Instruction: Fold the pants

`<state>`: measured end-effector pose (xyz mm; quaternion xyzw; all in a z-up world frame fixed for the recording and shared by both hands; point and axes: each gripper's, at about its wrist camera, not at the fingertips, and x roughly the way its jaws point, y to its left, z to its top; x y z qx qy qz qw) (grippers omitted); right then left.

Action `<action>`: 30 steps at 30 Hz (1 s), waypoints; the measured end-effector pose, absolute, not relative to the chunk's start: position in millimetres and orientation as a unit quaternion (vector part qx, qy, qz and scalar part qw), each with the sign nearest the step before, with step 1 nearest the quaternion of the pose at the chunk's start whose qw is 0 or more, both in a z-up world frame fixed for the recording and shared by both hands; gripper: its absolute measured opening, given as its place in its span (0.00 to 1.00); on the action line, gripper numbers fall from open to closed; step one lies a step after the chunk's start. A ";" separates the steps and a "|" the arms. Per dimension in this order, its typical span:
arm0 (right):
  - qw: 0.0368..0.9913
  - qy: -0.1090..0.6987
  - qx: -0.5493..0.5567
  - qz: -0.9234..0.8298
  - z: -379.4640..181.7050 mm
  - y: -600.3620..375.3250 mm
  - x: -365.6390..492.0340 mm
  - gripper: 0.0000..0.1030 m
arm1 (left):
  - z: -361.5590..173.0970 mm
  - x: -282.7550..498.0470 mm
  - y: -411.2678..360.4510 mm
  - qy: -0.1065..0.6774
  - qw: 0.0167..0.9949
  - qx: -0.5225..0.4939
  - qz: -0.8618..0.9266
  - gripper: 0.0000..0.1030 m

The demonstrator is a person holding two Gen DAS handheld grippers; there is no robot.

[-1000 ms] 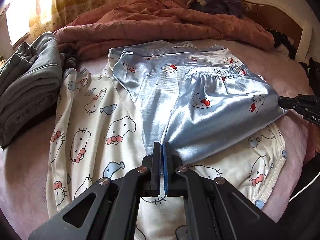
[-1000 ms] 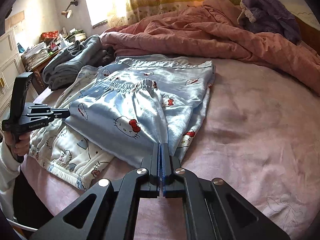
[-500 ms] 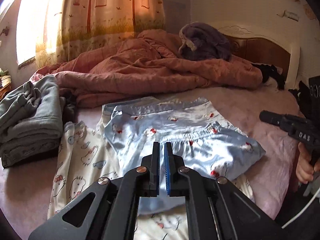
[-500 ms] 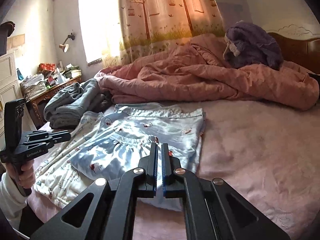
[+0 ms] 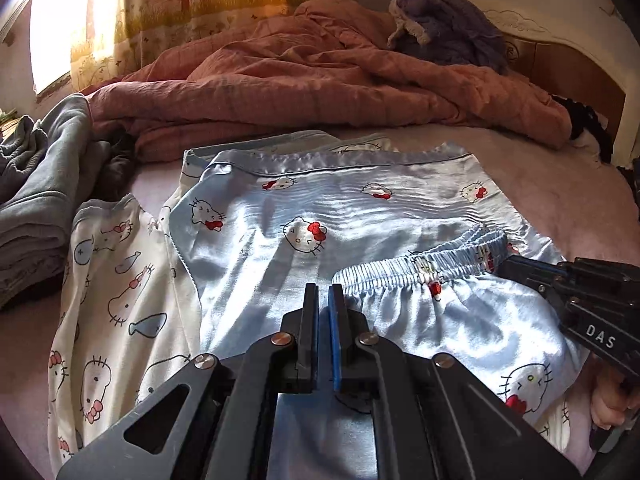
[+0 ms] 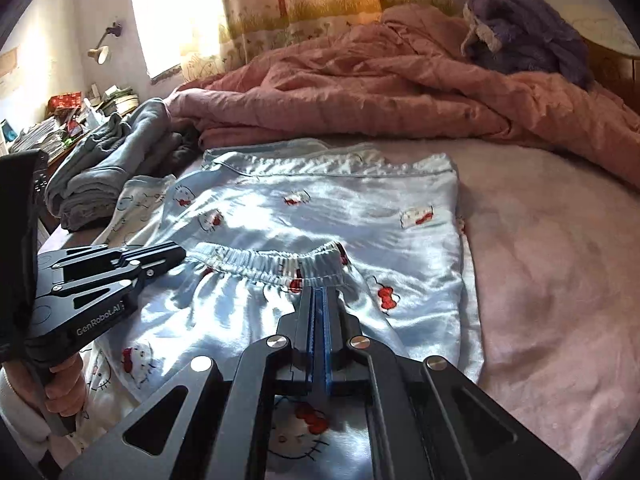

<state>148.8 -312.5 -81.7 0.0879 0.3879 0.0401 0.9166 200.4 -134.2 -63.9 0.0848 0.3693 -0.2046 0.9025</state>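
A: Where are the pants (image 5: 360, 216)?
B: Flat on the bed (image 6: 560, 264), waistband (image 6: 272, 258) doubled over. My left gripper (image 5: 324, 304) jaws nearly closed, empty. Right gripper (image 6: 320, 300) jaws closed at the waistband; grip unclear.

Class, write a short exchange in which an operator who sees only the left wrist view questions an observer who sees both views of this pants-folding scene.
Operator: Is the right gripper open?
Observer: No, it is shut, with its tip at the waistband of the blue pants.
Operator: What lies beyond the grey clothes?
Observer: A desk piled with books and papers.
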 end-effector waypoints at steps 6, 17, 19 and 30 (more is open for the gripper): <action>0.909 0.402 0.105 0.030 -88.6 -321.5 150.0 0.01 | -71.8 210.5 -123.2 0.393 0.900 0.063 -0.180 0.05; 0.948 0.313 0.061 0.020 -47.5 -321.7 111.0 0.26 | -19.4 163.7 -104.6 0.277 0.941 0.055 -0.184 0.37; 0.953 0.296 0.064 0.022 -39.2 -323.6 104.5 0.26 | -8.9 152.4 -103.3 0.248 0.950 0.059 -0.181 0.55; 0.980 0.185 0.071 -0.006 -5.0 -337.2 65.1 0.92 | 18.2 132.6 -90.1 0.182 0.970 0.033 -0.159 0.99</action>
